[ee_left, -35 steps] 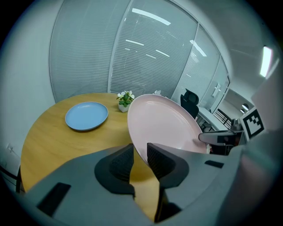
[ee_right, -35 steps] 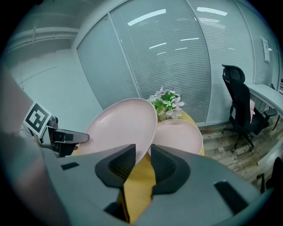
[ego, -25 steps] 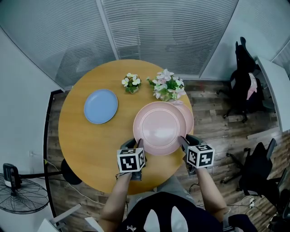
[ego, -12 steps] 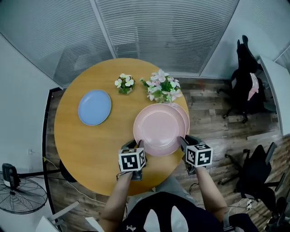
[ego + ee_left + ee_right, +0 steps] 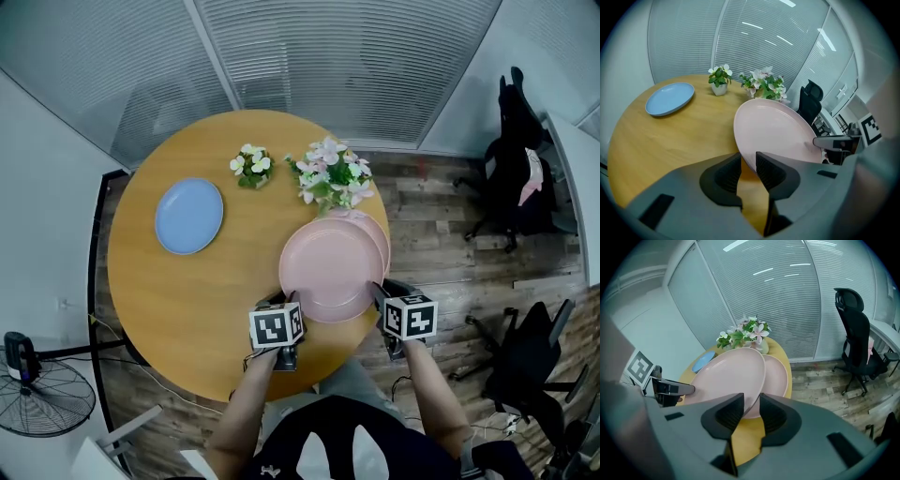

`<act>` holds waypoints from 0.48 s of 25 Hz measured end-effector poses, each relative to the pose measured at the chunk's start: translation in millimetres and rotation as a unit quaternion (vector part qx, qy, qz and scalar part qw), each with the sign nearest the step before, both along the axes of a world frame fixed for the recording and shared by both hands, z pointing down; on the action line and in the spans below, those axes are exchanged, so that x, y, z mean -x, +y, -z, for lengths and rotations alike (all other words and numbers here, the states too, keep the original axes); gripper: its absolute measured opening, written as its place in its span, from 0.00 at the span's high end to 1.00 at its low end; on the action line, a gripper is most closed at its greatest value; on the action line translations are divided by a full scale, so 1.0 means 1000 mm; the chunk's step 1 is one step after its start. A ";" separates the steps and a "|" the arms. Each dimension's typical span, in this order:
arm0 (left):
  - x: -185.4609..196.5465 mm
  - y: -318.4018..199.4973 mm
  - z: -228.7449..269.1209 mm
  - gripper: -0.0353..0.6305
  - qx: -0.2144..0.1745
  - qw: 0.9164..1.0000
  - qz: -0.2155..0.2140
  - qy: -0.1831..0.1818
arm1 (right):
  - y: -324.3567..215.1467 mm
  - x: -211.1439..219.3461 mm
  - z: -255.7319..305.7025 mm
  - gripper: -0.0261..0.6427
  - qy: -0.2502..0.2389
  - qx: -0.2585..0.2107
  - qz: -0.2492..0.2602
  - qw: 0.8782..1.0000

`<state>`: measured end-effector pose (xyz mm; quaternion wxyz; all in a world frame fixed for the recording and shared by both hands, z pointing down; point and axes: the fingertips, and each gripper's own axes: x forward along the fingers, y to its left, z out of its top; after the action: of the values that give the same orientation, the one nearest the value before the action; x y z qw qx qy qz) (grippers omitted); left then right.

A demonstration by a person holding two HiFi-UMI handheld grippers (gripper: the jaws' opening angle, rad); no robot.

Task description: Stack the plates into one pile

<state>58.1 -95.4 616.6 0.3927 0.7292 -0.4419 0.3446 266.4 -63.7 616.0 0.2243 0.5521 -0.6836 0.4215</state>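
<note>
Clamping the near rim of the upper pink plate (image 5: 330, 267) from both sides, the two grippers carry it between them. The left gripper (image 5: 290, 300) bites at about 7 o'clock of the plate and the right gripper (image 5: 377, 291) at about 5 o'clock. In each gripper view the rim runs between the pads, which press on it with only a narrow gap left between the jaws.

What the coming move turns on is how this plate sits over the lower pink plate (image 5: 379, 239), which lies on the round table (image 5: 225, 291). The lower plate shows only as a crescent at 1 to 2 o'clock of the held one. Its centre therefore lies a little away from the person and toward the right gripper's side. My reading is that a short carry toward 1 o'clock is needed before the rims line up.

The held plate looks tilted in the left gripper view, and I cannot tell whether its far edge touches the plate beneath.

Just beyond both pink rims, at 12 o'clock, stands the larger flower pot (image 5: 328, 176), close enough to be brushed by an overshoot. The small flower pot (image 5: 247, 164) is at 11 o'clock.

Farthest off, at 10 o'clock and well apart, the blue plate (image 5: 188, 215) lies alone, nearer the left gripper's side.
</note>
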 end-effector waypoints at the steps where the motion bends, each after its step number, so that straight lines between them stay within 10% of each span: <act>1: -0.002 0.000 -0.003 0.81 0.005 1.000 0.001 0.001 | 0.000 -0.002 -0.003 0.80 0.001 0.005 -0.001 1.000; 12: -0.026 -0.012 -0.026 0.81 0.024 1.000 -0.006 -0.009 | -0.009 -0.026 -0.029 0.80 0.006 0.025 -0.016 1.000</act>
<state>83.7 -107.8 642.9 0.4043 0.7190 -0.4329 0.3636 292.7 -72.9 645.4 0.2351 0.5595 -0.6630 0.4384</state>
